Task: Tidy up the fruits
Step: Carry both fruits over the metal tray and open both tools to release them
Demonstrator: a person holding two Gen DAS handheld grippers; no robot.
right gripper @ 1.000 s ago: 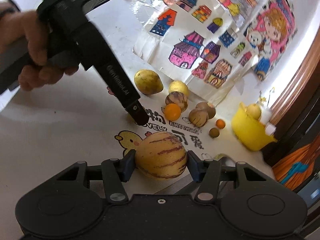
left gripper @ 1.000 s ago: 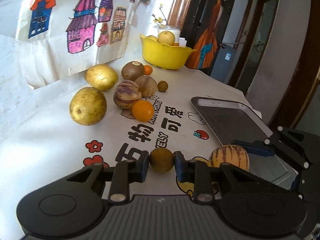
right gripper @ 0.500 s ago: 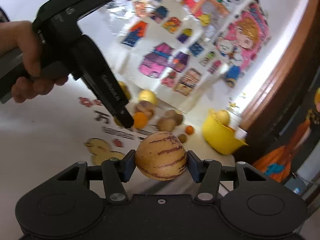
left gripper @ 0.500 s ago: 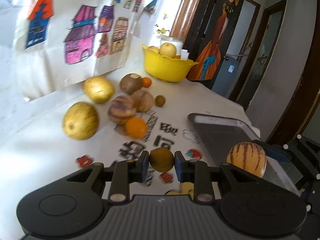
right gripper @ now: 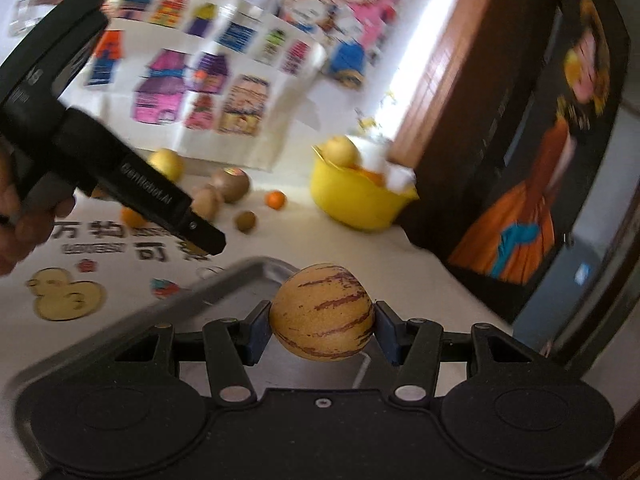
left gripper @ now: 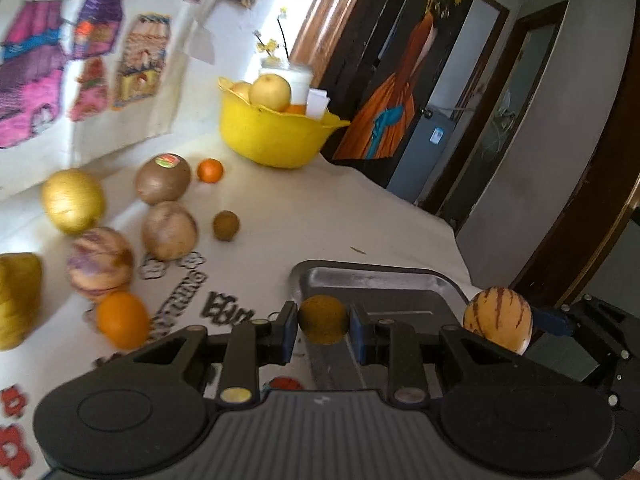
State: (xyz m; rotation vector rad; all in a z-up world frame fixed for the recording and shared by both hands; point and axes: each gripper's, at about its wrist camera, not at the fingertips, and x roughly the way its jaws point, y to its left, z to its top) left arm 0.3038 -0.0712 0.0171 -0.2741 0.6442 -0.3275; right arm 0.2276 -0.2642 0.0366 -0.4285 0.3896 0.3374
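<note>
A person's left gripper [left gripper: 323,330] pinches a small brown round fruit [left gripper: 323,319] between its blue pads, holding it in the air at the near left corner of a grey metal tray [left gripper: 384,284]. At three o'clock of it in the left wrist view, the right gripper [right gripper: 322,330] clamps a yellow purple-striped melon [right gripper: 322,312] above the same tray, its pads pressed on either side. On the white printed tablecloth [left gripper: 304,216], at about ten o'clock from the tray, lie the loose fruits: an orange [left gripper: 122,319], two pale striped fruits [left gripper: 170,230], a stickered kiwi [left gripper: 162,178], a golden fruit [left gripper: 73,200], a small tangerine [left gripper: 210,170] and a small brown fruit [left gripper: 226,225]. A yellow bowl [left gripper: 276,136] holding a pear stands at twelve o'clock, near the wall of coloured drawings [left gripper: 60,64]. A hand [right gripper: 16,224] grips the left tool's handle at nine o'clock in the right wrist view
</note>
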